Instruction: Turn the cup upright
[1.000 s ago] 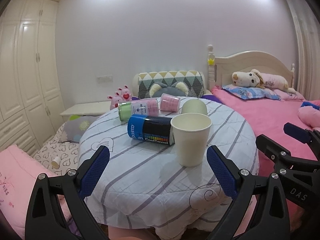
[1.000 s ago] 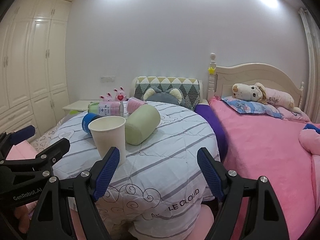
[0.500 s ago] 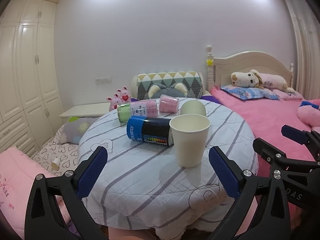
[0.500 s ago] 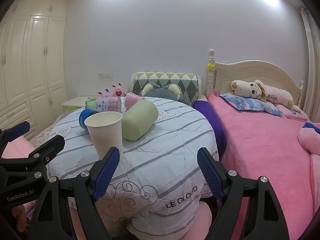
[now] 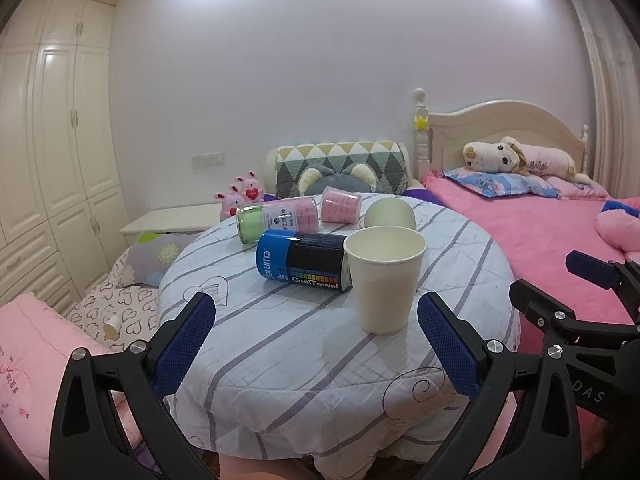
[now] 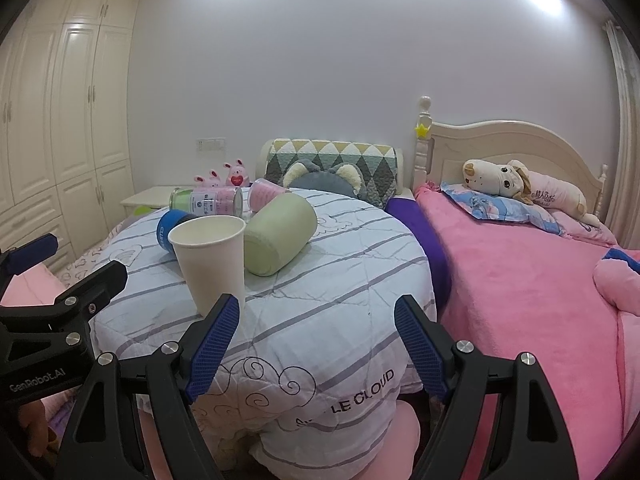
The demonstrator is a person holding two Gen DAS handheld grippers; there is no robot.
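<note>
A cream paper cup (image 5: 385, 277) stands upright, mouth up, on the round table with a striped cloth (image 5: 280, 344); it also shows in the right wrist view (image 6: 211, 261). My left gripper (image 5: 316, 340) is open and empty, held back from the cup over the table's near part. My right gripper (image 6: 316, 344) is open and empty, with the cup just beyond its left finger (image 6: 212, 340). Neither gripper touches the cup.
A blue and black can (image 5: 302, 261) lies on its side against the cup. A green cup (image 6: 278, 236), a pink-green jar (image 5: 276, 218) and a pink tub (image 5: 340, 205) lie behind. A pink bed (image 6: 520, 272) is at the right, wardrobes (image 5: 52, 140) at the left.
Both grippers have drifted slightly back and up, so the view shifted a little. The cup stays upright and still. Both grippers stay open.
</note>
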